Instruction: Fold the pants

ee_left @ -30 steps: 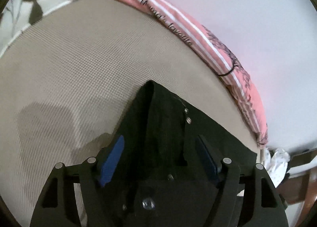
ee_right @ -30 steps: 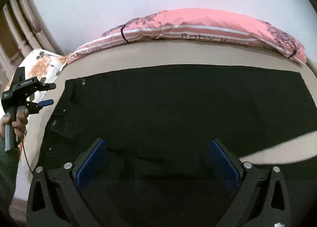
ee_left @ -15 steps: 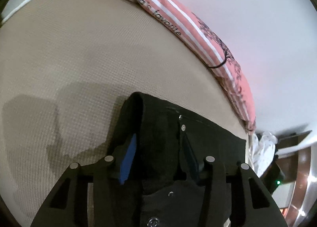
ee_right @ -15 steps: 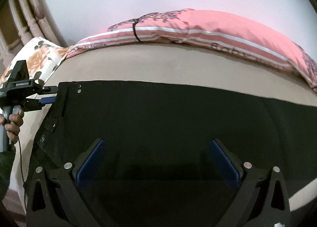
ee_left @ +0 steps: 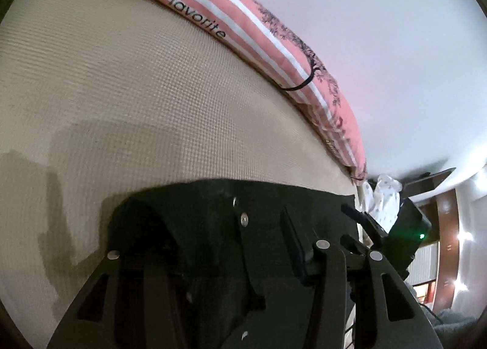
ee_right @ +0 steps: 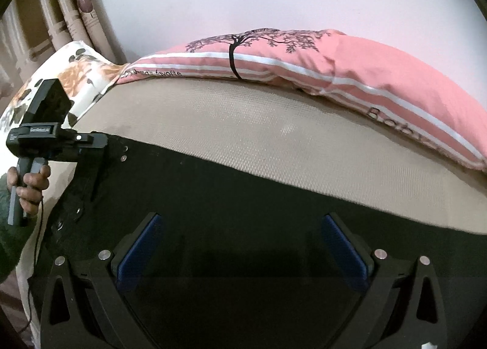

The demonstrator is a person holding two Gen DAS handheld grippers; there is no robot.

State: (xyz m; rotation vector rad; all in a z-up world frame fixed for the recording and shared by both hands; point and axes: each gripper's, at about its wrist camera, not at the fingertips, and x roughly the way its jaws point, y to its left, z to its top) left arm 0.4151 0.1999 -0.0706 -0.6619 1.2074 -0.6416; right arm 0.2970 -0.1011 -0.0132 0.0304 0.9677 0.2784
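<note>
Black pants (ee_right: 243, 202) lie flat across the beige bed, waistband with metal studs at the left. My left gripper (ee_left: 225, 227) is shut on the pants' waistband corner (ee_left: 213, 215), lifting a fold of cloth; it also shows in the right wrist view (ee_right: 91, 142), held by a hand at the pants' far left corner. My right gripper (ee_right: 243, 245) is open, its blue pads (ee_right: 140, 248) wide apart just above the middle of the pants, holding nothing.
A pink striped pillow (ee_right: 334, 68) lies along the bed's far edge against a white wall. A floral pillow (ee_right: 76, 75) sits at the left. The beige mattress (ee_left: 137, 90) stretches beyond the pants. White cloth and furniture (ee_left: 383, 196) stand past the bed's end.
My left gripper has closed on the waistband corner and lifted and pulled it. My right gripper has shifted left and lower over the pants, staying open.
</note>
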